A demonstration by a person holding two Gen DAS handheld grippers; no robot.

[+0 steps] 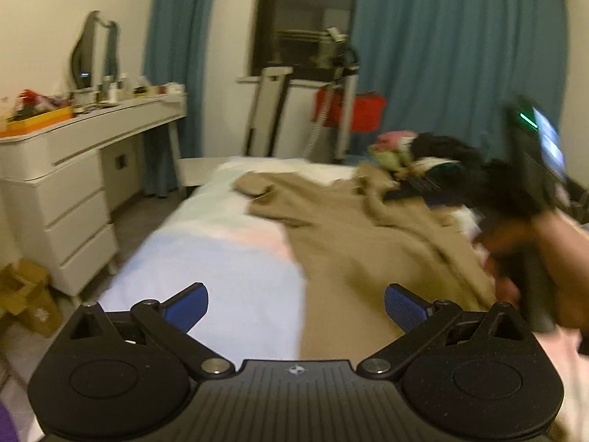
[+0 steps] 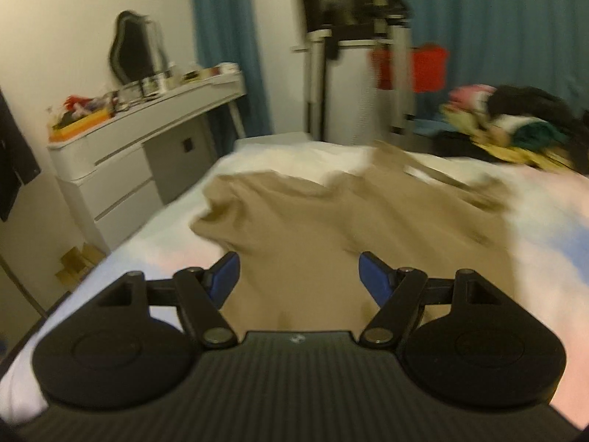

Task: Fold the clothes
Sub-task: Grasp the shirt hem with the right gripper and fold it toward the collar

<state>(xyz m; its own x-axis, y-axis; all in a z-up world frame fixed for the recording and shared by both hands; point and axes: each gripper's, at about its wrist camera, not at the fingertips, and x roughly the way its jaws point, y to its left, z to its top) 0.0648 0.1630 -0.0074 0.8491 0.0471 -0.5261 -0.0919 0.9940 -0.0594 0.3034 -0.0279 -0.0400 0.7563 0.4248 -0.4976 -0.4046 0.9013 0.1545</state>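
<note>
Both grippers released above the bed (image 1: 221,258), nothing held.
My left gripper (image 1: 296,307) and right gripper (image 2: 299,280) stand wide apart-jawed; the tan garment (image 1: 360,243) sprawls rumpled on the bed from 12 toward 3 o'clock, a pile of clothes (image 2: 515,129) lying beyond at 1 o'clock.

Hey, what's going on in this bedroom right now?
A person is folding clothes on the bed with a handheld claw in each hand. The tan garment lies rumpled, not yet folded. The left claw and right claw are both open, holding nothing. More clothes are piled at the far corner.
</note>
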